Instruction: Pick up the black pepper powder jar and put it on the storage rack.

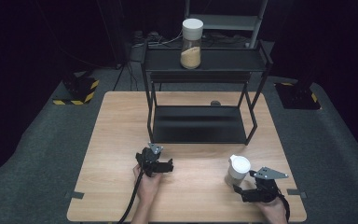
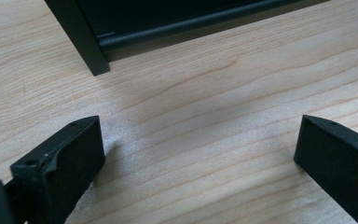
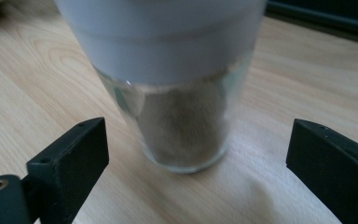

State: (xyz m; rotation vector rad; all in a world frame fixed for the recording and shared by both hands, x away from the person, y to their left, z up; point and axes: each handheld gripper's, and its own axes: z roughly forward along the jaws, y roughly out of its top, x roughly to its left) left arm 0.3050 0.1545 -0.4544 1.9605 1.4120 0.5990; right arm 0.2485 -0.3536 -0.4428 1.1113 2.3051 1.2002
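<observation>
Gaping wide, right tool point(image 3: 196, 163) flanks the jar point(image 3: 182, 121), top cropped; left tool point(image 2: 198, 163) wide, empty.

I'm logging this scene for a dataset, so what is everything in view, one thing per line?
Jar on table: 1, clear glass with white lid, brownish filling, front right of the table, between the right gripper's open jaws.
Jar on rack: 1, clear with white lid, tan filling, top shelf.
Rack: 1, black, two shelves, back half of the table.
Table: 1, light wood.
Small dark thing: 1, behind the rack; kind unclear.
Left gripper: 1, black, open, over bare wood.
Right gripper: 1, black, open.
</observation>
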